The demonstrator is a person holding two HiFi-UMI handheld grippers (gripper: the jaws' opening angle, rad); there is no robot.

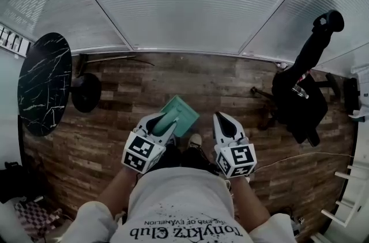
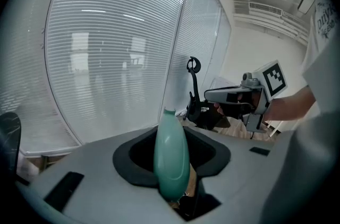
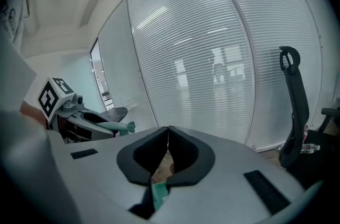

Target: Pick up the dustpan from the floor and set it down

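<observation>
Teal dustpan [image 1: 183, 110] up off the wooden floor [image 1: 121, 121], clamped by its handle [image 2: 171, 156] in the left gripper [image 1: 159, 121]. Pan end just beyond the jaw tips, pointing away from the person; handle running back between the jaws. Jaws partway apart, pressed on either side of the rounded handle, with nothing else between them. Just to the right, close but not touching, the right gripper [image 1: 225, 124]: jaw tips together, nothing held, only a sliver of teal visible through the slot beneath them in the right gripper view. Both grippers side by side in front of the person's grey T-shirt [image 1: 179, 207], aimed toward the far wall. On the far side, a frosted glass wall [image 1: 190, 0] with fine horizontal lines, running down to the floor. Far left, well apart from the dustpan, a round black marble-patterned table [image 1: 43, 83], and beside it a round black pedestal base [image 1: 86, 92] on the floor. Far right, a black office chair [image 1: 302, 92] with a tall headrest, well apart from both grippers. Near right, a thin pale cable [image 1: 300, 159] lying across the planks.
</observation>
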